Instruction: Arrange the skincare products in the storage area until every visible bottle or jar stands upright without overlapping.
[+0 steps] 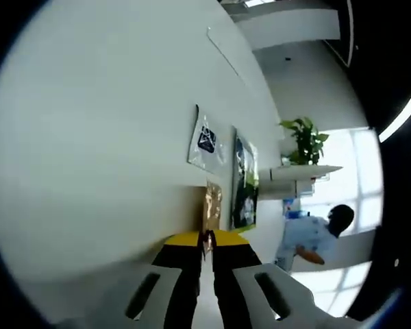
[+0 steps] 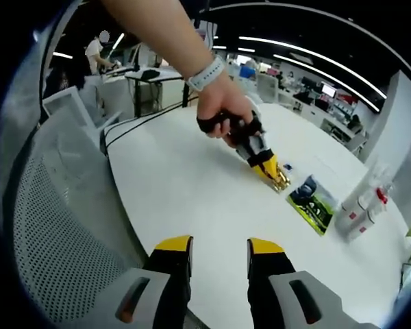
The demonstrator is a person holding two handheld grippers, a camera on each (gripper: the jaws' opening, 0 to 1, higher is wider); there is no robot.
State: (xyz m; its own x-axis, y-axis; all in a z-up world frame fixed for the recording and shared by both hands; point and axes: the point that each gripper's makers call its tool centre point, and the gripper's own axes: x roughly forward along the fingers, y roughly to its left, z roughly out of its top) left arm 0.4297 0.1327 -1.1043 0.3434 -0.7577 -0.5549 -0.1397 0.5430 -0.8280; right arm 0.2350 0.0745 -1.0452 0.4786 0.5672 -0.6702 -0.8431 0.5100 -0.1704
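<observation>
Gold packet (image 2: 281,179) on the white surface (image 2: 192,185), pinched between the closed fingers of the left gripper (image 2: 270,169), held by a hand (image 2: 222,110). Just beside it, a green-black packet (image 2: 312,203); farther off, 2 clear bottles (image 2: 362,209) upright. Right gripper (image 2: 219,250) above the surface edge, fingers apart, holding nothing.

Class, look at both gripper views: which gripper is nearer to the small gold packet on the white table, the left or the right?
Left. The left gripper has its jaws closed on the gold packet. The right gripper, jaws apart, hangs over the near table edge, well short of it.
</observation>
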